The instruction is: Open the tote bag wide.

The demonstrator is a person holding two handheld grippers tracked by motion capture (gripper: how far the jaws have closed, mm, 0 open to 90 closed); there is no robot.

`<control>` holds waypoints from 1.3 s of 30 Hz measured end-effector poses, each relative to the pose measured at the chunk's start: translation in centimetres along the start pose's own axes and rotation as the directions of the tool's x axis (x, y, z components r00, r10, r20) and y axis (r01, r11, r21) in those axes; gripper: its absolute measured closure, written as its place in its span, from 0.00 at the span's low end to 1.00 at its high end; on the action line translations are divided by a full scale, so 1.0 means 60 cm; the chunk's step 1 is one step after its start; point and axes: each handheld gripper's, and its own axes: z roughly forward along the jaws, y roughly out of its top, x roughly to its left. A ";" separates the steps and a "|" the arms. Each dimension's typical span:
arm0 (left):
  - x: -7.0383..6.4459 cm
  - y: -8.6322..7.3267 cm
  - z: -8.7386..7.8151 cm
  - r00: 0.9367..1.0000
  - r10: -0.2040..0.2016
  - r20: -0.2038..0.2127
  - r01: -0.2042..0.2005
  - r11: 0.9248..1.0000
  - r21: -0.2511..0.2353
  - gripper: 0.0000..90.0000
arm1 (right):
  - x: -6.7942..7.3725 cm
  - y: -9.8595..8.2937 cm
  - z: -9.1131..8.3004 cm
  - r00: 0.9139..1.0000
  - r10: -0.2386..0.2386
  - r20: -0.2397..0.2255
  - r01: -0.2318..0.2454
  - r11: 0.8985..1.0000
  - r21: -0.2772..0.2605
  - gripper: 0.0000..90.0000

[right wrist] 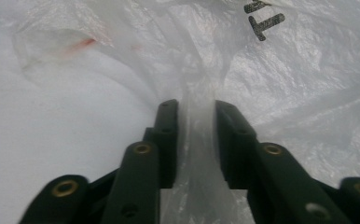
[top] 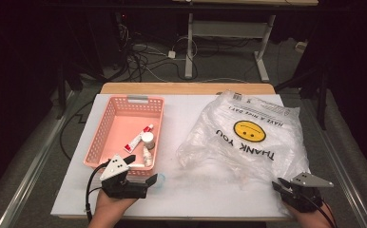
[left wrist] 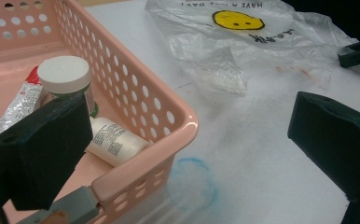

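White tabletop (top: pixel 181 190) — left gripper (top: pixel 146 179) jaws spread beside pink basket (top: pixel 106 124); right gripper (right wrist: pixel 197 135) pinches plastic bag (top: pixel 248 133)

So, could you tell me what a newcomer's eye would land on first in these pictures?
Probably the clear plastic bag with its yellow smiley, sprawled on the table's right half, a strip of it pinched in the right gripper. Next, the pink basket at left, holding a tube and two small bottles, with the open left gripper at its near corner.

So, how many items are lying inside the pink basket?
3, all near its front right corner: a tube, a white-capped jar beside it, and a small white bottle lying nearest the corner. Others may be hidden behind the left gripper.
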 end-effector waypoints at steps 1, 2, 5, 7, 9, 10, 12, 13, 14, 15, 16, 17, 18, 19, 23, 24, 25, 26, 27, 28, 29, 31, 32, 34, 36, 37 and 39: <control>0.000 0.000 0.000 1.000 0.001 0.000 -0.001 1.000 0.002 0.00 | -0.001 0.001 0.001 1.000 -0.006 -0.002 0.006 1.000 -0.002 0.85; 0.000 0.000 0.000 1.000 0.001 0.000 -0.001 1.000 0.002 0.00 | -0.001 0.000 0.001 1.000 0.002 -0.003 -0.002 1.000 -0.004 0.88; -0.004 0.001 -0.001 1.000 0.030 0.001 -0.030 1.000 0.007 0.00 | 0.000 0.002 0.002 1.000 0.009 0.000 -0.009 1.000 0.000 1.00; -0.004 0.002 -0.002 1.000 0.028 0.002 -0.028 1.000 0.004 0.00 | 0.000 0.002 0.003 1.000 0.001 0.005 -0.001 1.000 0.000 1.00; -0.003 0.003 -0.004 1.000 0.022 0.002 -0.022 1.000 -0.003 0.00 | 0.001 0.005 0.002 1.000 -0.007 0.012 0.007 1.000 -0.001 1.00; -0.003 0.004 -0.003 1.000 0.025 0.001 -0.025 1.000 -0.001 0.00 | 0.001 0.005 0.002 1.000 -0.003 0.007 0.003 1.000 -0.011 1.00; -0.003 0.004 -0.002 1.000 0.028 0.002 -0.028 1.000 0.001 0.00 | 0.006 0.007 0.000 1.000 0.014 -0.006 -0.014 1.000 -0.026 1.00; -0.003 0.004 -0.001 1.000 0.028 0.003 -0.028 1.000 0.003 0.00 | 0.008 0.009 -0.001 1.000 0.000 -0.008 -0.001 0.999 -0.036 1.00; -0.002 0.004 -0.001 1.000 0.030 0.004 -0.030 1.000 0.003 0.00 | 0.014 0.011 -0.002 1.000 0.003 -0.008 -0.003 0.999 -0.039 1.00; -0.002 0.004 -0.001 0.999 0.032 0.004 -0.033 0.999 0.002 0.00 | 0.019 0.012 -0.003 1.000 -0.006 -0.012 0.005 0.999 -0.043 1.00; -0.002 0.004 -0.001 0.999 0.034 0.002 -0.034 0.999 0.002 0.00 | 0.025 0.015 -0.003 1.000 -0.021 -0.015 0.021 0.998 -0.051 1.00; -0.002 0.004 -0.001 0.999 0.034 0.002 -0.034 0.999 0.002 0.00 | 0.025 0.015 -0.003 1.000 -0.021 -0.015 0.021 0.998 -0.051 1.00; 0.001 0.004 -0.002 1.000 0.031 -0.002 -0.031 1.000 0.002 0.00 | 0.037 0.020 -0.004 0.999 -0.036 -0.027 0.035 0.997 -0.065 1.00; 0.001 0.004 -0.002 1.000 0.031 -0.002 -0.031 1.000 0.002 0.00 | 0.040 0.023 -0.003 0.999 -0.038 -0.037 0.035 0.997 -0.070 1.00; 0.005 0.004 -0.004 1.000 0.023 -0.008 -0.024 1.000 -0.005 0.00 | 0.067 0.037 0.002 0.994 -0.073 -0.076 0.065 0.993 -0.097 1.00; 0.005 0.004 -0.006 1.000 0.023 -0.010 -0.023 1.000 -0.005 0.00 | 0.077 0.041 0.004 0.993 -0.079 -0.090 0.069 0.992 -0.105 1.00; 0.006 0.005 -0.006 1.000 0.022 -0.010 -0.022 1.000 -0.007 0.00 | 0.082 0.044 0.005 0.991 -0.084 -0.104 0.073 0.991 -0.109 1.00; 0.006 0.005 -0.006 1.000 0.021 -0.010 -0.021 1.000 -0.008 0.00 | 0.091 0.047 0.008 0.988 -0.095 -0.120 0.082 0.990 -0.112 1.00; 0.006 0.005 -0.006 1.000 0.021 -0.010 -0.021 1.000 -0.008 0.00 | 0.101 0.051 0.011 0.985 -0.109 -0.134 0.094 0.989 -0.111 1.00; 0.006 0.005 -0.006 1.000 0.022 -0.009 -0.023 1.000 -0.009 0.00 | 0.114 0.055 0.015 0.981 -0.125 -0.151 0.109 0.988 -0.112 1.00; 0.006 0.005 -0.006 1.000 0.022 -0.009 -0.023 1.000 -0.009 0.00 | 0.123 0.058 0.016 0.978 -0.133 -0.163 0.115 0.987 -0.113 0.99; 0.006 0.005 -0.007 1.000 0.025 -0.008 -0.025 1.000 -0.009 0.00 | 0.146 0.065 0.020 0.967 -0.162 -0.198 0.140 0.982 -0.124 0.98; 0.006 0.005 -0.007 1.000 0.025 -0.008 -0.025 1.000 -0.009 0.00 | 0.156 0.068 0.021 0.961 -0.174 -0.216 0.149 0.981 -0.127 0.96; 0.007 0.005 -0.009 1.000 0.027 -0.009 -0.027 1.000 -0.009 0.00 | 0.170 0.072 0.020 0.952 -0.196 -0.233 0.166 0.976 -0.140 0.80; 0.008 0.005 -0.009 1.000 0.027 -0.010 -0.027 1.000 -0.010 0.00 | 0.170 0.073 0.008 0.952 -0.189 -0.241 0.150 0.974 -0.170 0.70; 0.008 0.005 -0.010 1.000 0.026 -0.010 -0.026 1.000 -0.012 0.00 | 0.165 0.072 -0.001 0.954 -0.175 -0.242 0.129 0.973 -0.193 0.66; 0.008 0.005 -0.010 1.000 0.024 -0.012 -0.024 1.000 -0.014 0.00 | 0.148 0.069 -0.022 0.961 -0.146 -0.235 0.092 0.969 -0.229 0.64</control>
